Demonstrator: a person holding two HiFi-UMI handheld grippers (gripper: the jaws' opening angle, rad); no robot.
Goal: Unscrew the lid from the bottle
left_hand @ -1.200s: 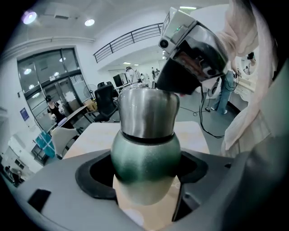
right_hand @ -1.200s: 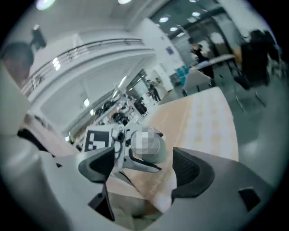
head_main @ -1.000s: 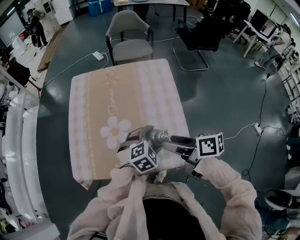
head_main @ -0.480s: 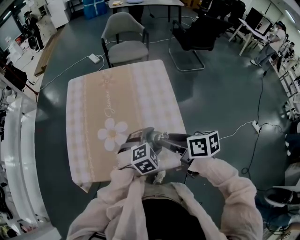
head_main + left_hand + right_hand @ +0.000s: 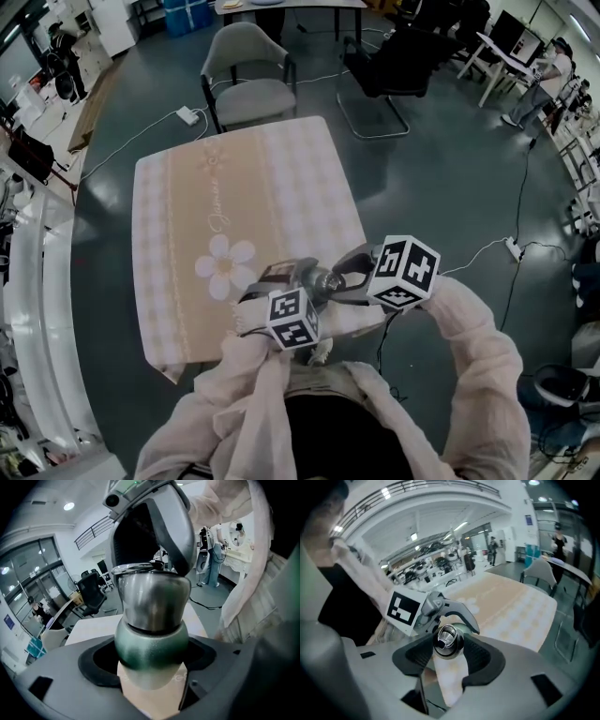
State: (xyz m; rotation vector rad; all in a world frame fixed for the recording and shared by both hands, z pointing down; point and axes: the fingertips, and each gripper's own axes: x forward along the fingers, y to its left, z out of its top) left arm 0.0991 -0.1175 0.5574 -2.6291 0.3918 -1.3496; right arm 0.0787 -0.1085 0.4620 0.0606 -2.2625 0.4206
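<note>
In the head view a small bottle (image 5: 302, 275) lies roughly level over the table's near edge. My left gripper (image 5: 281, 278) is shut on its dark green body (image 5: 151, 646). The steel lid (image 5: 152, 597) points right toward my right gripper (image 5: 339, 276). In the right gripper view the lid (image 5: 448, 641) shows end-on between the two black pads (image 5: 480, 654), which press on its sides. The right jaws have just been closing, and now they grip the lid. One right finger (image 5: 173, 531) arches over the lid in the left gripper view.
The table (image 5: 234, 178) has a beige checked cloth with a white flower print (image 5: 225, 265). A grey chair (image 5: 246, 75) stands at its far end and a black chair (image 5: 394, 66) to the right. Cables and a power strip (image 5: 195, 114) lie on the floor.
My right gripper has rolled, so its marker cube shows another face, and it has shifted left. Its jaws have closed on the lid. The left gripper and bottle moved slightly.
</note>
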